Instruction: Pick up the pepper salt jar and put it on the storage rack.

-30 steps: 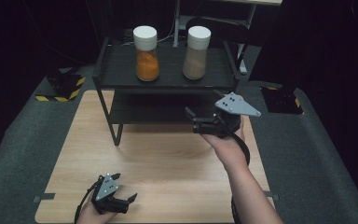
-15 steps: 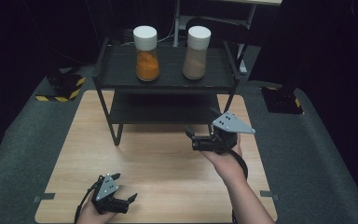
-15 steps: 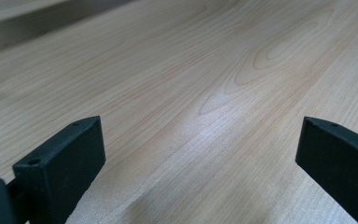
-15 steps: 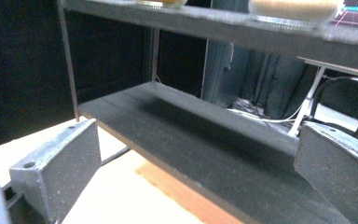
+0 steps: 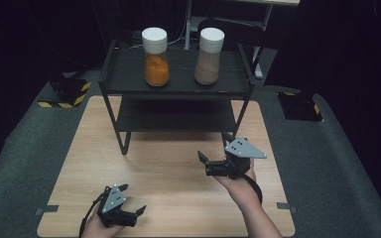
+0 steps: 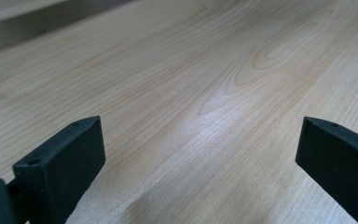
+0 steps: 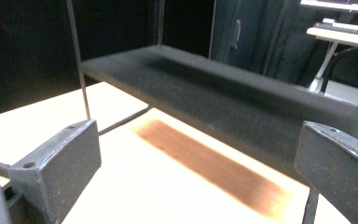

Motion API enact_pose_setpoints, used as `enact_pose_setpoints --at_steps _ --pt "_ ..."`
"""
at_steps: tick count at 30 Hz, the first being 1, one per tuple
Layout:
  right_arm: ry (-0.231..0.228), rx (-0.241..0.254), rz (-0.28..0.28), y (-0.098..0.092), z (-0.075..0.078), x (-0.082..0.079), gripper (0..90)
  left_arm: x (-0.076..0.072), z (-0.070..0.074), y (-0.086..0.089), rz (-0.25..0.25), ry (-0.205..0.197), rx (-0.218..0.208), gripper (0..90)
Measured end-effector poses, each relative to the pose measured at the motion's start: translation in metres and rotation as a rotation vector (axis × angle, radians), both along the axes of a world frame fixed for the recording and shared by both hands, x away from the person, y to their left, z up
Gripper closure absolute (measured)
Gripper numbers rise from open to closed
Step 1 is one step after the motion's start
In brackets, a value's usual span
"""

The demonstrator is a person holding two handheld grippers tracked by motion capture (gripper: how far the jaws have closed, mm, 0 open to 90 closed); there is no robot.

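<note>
Two jars, orange [image 5: 156, 62] and brown [image 5: 209, 58], stand upright on the rack's [image 5: 178, 87] top shelf. My right tool [image 5: 204, 163], spread and empty, hovers in front of the rack, nearer them; my left tool [image 5: 133, 214], also spread, rests farther back on the counter [image 5: 168, 173].

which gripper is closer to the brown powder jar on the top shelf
Right. The right gripper is just in front of the rack below the brown powder jar; the left gripper sits at the table's near edge.
</note>
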State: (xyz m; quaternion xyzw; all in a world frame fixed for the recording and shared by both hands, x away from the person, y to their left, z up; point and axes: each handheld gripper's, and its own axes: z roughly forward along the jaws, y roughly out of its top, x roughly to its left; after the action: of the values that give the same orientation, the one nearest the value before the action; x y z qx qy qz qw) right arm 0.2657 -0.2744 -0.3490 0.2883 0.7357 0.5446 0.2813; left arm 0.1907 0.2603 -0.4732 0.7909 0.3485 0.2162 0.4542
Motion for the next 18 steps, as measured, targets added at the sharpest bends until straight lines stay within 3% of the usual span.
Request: enact_pose_setpoints --at_steps 18 --pt "0.073 -0.02 -0.001 -0.011 -0.047 -0.012 0.0 0.0 0.0 -0.001 0.002 -0.003 0.006 1.6"
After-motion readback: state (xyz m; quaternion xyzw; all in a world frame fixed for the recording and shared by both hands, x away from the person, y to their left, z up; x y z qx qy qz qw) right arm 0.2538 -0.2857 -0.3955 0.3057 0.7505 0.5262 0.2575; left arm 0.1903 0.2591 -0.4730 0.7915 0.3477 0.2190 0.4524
